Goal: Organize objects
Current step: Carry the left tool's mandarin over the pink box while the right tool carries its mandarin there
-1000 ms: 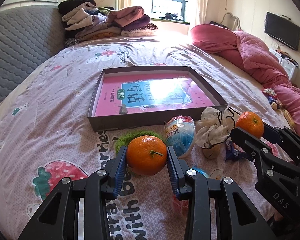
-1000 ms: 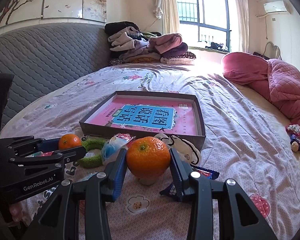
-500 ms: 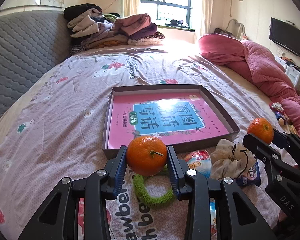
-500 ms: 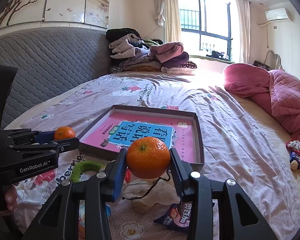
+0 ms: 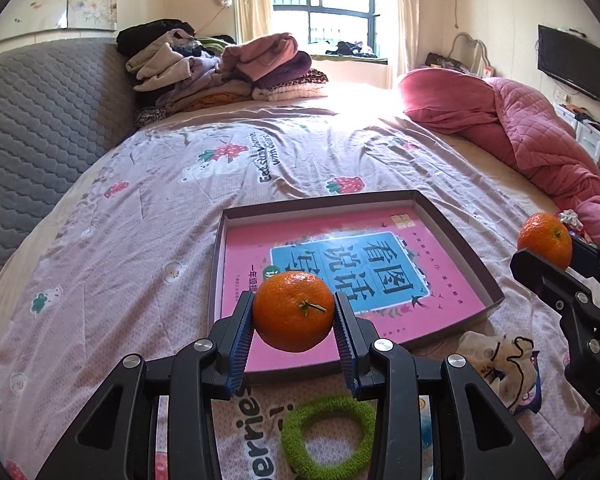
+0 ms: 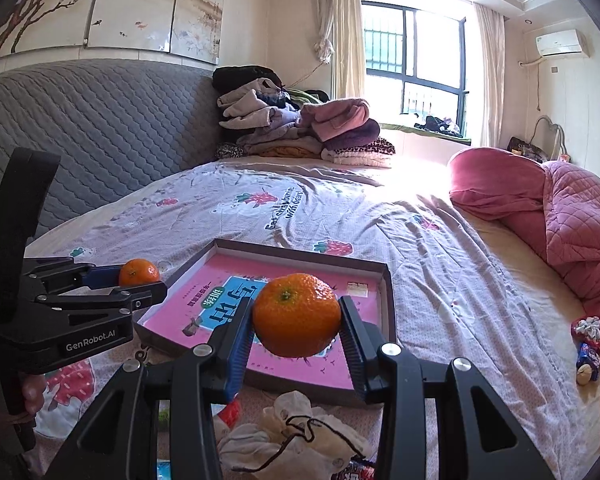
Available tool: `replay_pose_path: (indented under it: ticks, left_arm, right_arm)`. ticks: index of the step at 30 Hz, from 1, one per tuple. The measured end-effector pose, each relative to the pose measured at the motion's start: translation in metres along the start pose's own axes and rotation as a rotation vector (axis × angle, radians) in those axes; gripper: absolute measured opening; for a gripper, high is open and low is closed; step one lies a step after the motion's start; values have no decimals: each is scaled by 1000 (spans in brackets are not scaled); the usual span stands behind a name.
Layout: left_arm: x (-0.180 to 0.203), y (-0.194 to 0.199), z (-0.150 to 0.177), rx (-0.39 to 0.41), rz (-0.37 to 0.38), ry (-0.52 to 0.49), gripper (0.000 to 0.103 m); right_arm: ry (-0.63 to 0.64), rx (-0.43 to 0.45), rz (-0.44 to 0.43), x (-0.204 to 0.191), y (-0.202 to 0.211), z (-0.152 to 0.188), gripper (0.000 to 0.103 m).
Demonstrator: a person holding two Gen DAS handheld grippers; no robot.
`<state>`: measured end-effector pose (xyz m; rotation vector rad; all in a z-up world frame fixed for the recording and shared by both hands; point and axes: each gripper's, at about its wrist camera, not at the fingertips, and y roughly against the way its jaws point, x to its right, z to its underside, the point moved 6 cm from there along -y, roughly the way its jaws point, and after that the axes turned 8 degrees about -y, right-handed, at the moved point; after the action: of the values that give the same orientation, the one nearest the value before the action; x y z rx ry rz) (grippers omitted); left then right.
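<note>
A glossy orange tangerine (image 5: 293, 311), stem end facing the camera, is clamped between the blue-padded fingers of the left gripper (image 5: 294, 330) above the near edge of a shallow box (image 5: 456, 236) lined in pink. A second tangerine (image 6: 296, 315) is clamped likewise in the right gripper (image 6: 296, 336), held level over the box's near right part.

A pile of folded clothes (image 5: 224, 70) sat at the far end of the bed (image 5: 140, 216), against the grey quilted headboard (image 5: 40, 120). A crumpled pink quilt (image 5: 520, 128) lay along the bed's right side. Beyond the bed were a barred window (image 6: 414, 56), an air conditioner (image 6: 560, 42) and a wall television (image 5: 572, 62).
</note>
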<state>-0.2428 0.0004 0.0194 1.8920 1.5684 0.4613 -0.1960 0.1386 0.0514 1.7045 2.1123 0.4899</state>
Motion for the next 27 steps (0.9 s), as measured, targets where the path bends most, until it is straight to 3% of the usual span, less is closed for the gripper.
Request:
replay_pose_path:
  ticks: [8,17,27]
  left_arm:
    - [-5,-37,-12,-21,2,-7,39]
    - [-13,-88,6,-115,35,10,39]
    - [-4,-110,21,-168,62,-10,39]
  right_arm:
    - [36,-40,16,11,-36,-9,42]
    - [-22,-217,-17,33,-94,11,42]
    - [-19,-327,-9,40,-120,36,42]
